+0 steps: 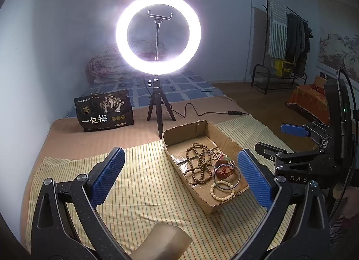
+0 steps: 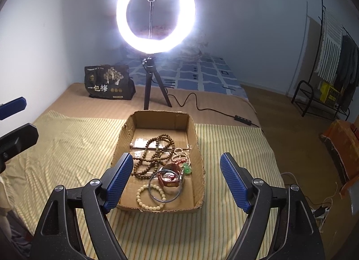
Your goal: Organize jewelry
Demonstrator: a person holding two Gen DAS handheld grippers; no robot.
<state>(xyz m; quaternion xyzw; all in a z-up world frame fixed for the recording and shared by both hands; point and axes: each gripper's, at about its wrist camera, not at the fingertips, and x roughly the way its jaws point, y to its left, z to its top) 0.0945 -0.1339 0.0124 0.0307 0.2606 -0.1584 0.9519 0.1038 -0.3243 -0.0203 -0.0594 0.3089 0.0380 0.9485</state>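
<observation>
Jewelry lies heaped in an open cardboard box [image 2: 157,121] on a striped cloth [image 2: 67,147] spread over the bed. At far left of the right wrist view, the left gripper [image 1: 179,177] shows only its finger ends; its own view shows its fingers spread wide with nothing between them. Behind, a black bag [image 2: 110,81] stands left of a lit ring light [image 2: 156,8] on a tripod. Inside the box, brown beads [image 2: 154,152] sprawl across the middle, a cream bracelet [image 2: 151,197] rests near the front wall, overlapped by a metal bangle [image 2: 165,187], with a red piece [image 2: 171,181] and a green charm [image 2: 186,168] further right. Above the box's near end, the right gripper [image 2: 175,181] hovers, fingers open and empty. A clothes rack [image 2: 332,62] stands far right.
</observation>
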